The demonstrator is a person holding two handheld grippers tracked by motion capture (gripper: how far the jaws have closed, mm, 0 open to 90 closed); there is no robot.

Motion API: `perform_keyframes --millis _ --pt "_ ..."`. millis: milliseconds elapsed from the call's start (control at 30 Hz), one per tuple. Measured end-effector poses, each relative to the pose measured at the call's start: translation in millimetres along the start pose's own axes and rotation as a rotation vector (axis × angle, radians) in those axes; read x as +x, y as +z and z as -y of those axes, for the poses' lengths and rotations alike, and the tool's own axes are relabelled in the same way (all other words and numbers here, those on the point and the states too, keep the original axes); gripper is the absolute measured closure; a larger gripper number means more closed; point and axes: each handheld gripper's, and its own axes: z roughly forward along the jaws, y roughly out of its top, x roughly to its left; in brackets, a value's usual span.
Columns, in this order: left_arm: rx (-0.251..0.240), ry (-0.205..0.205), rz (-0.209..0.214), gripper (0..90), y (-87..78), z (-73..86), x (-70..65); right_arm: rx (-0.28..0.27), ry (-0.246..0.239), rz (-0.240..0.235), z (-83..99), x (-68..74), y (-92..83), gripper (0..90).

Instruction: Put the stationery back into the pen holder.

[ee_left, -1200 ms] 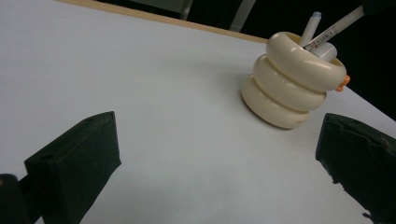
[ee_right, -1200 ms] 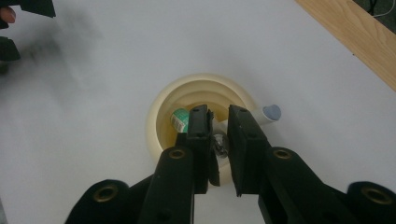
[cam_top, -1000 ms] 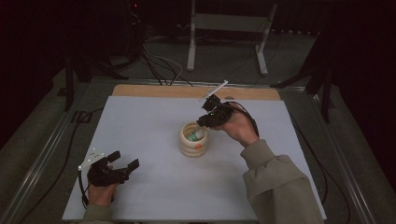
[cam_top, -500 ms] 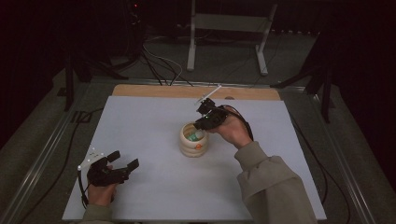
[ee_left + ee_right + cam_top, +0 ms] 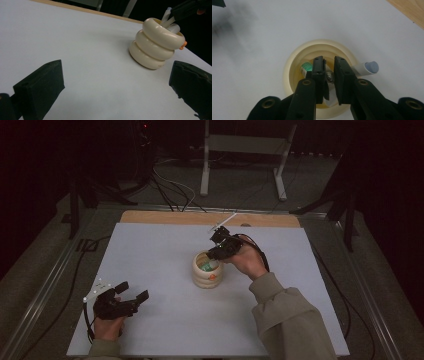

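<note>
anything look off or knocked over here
Nothing stands out. The cream ringed cup stands upright on the white mat, nothing spilled beside it. The right claw is down in the cup's mouth around a pale tube; another tube leans over the rim. The left claw rests open, apart.

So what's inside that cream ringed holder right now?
The cream holder contains a green-labelled item and a white tube leaning over its rim. The right gripper covers the rest.
</note>
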Motion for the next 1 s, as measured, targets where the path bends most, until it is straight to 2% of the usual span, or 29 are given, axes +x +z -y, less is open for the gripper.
perform_keyframes --millis 100,133,267,400,433,467,533,633,700,800,867,1000 --pt "0.000 0.001 -0.001 0.2 -0.2 0.0 0.0 -0.010 0.009 0.001 0.7 -0.2 0.3 79.6" --pt "0.000 0.000 -0.001 0.2 -0.2 0.0 0.0 -0.018 0.008 0.006 1.5 -0.8 0.8 76.2" --pt "0.000 0.001 0.000 0.2 -0.2 0.0 0.0 -0.076 0.012 0.031 3.8 -2.5 -0.1 57.2" --pt "0.002 0.002 0.000 0.2 0.0 0.0 0.0 -0.126 0.041 -0.007 4.9 -6.3 -4.3 38.8" --pt "0.002 0.003 0.001 0.3 0.2 0.0 -0.1 -0.140 0.045 -0.001 5.0 -6.0 -5.7 33.6" --pt "0.002 0.003 0.001 0.3 0.2 0.0 -0.1 -0.140 0.045 -0.001 5.0 -6.0 -5.7 33.6" --pt "0.002 0.003 0.000 0.3 0.2 0.1 -0.4 -0.172 0.054 0.022 5.5 -5.4 -9.7 24.1" --pt "0.001 0.002 0.000 0.3 0.2 0.1 -0.4 -0.184 0.073 0.039 6.2 -7.0 -12.2 15.6" --pt "0.001 0.003 -0.001 0.3 0.1 0.0 -0.5 -0.193 0.087 0.056 7.3 -8.0 -14.1 12.9" --pt "0.000 0.003 -0.001 0.2 -0.1 0.0 -0.6 -0.196 0.091 0.040 10.3 -9.9 -16.1 9.3" --pt "0.000 0.002 -0.002 0.3 -0.1 0.0 -0.4 -0.193 0.097 0.051 12.5 -10.3 -17.4 4.4" --pt "-0.001 0.004 -0.004 0.3 -0.5 -0.2 -0.5 -0.212 0.107 0.054 16.7 -12.6 -22.7 1.7"
